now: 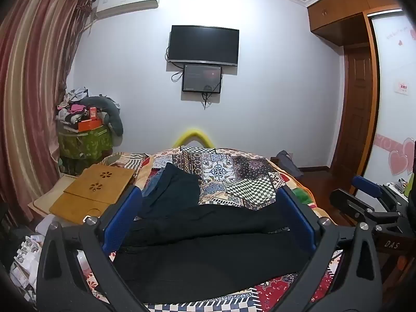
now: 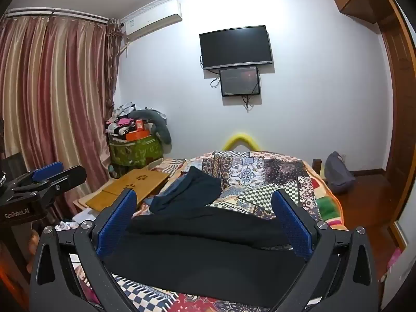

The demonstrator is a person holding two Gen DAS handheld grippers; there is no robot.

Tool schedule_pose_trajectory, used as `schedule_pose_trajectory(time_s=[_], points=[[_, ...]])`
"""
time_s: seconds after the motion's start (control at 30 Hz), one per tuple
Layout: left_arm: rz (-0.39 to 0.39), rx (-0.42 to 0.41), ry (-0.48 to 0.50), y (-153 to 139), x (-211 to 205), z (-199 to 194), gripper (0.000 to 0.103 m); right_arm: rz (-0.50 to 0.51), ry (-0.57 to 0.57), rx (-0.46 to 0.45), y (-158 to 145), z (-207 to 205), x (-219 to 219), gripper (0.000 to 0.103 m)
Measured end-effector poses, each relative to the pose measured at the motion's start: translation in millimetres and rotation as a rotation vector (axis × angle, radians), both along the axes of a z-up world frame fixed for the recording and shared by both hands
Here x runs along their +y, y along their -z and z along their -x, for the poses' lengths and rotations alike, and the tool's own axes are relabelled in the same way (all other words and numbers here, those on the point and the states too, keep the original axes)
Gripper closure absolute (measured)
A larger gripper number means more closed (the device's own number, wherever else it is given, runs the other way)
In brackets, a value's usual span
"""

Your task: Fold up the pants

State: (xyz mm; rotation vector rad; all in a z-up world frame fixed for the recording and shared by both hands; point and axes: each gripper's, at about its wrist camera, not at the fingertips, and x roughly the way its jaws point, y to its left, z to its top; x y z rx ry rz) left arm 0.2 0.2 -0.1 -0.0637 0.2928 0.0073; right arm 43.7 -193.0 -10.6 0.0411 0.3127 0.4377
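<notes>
Black pants lie spread across the near end of a bed with a patchwork quilt; they also show in the right wrist view. A second dark garment lies crumpled just behind them, also seen in the right wrist view. My left gripper is open and empty, held above the pants. My right gripper is open and empty too, over the same pants. The right gripper shows at the right edge of the left wrist view, and the left gripper at the left edge of the right wrist view.
A wooden lap tray lies on the bed's left side. A pile of clutter on a green bag stands by the striped curtain. A TV hangs on the far wall. A wardrobe and door are at the right.
</notes>
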Motion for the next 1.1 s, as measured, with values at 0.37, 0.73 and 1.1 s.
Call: schedule_pose_trajectory(time_s=[0.37,0.73,1.1], points=[[0.015,0.009,0.009,8,8,-10,0.000,0.010,0.008,0.003,-2,1,-1,0.000],[0.017,0.002,0.008,8,4,-6,0.000,0.020,0.020,0.009,2,-2,-2,0.000],[0.016,0.005,0.005,7,2,-7,0.000,0.030,0.025,0.004,-1,-1,-2,0.000]])
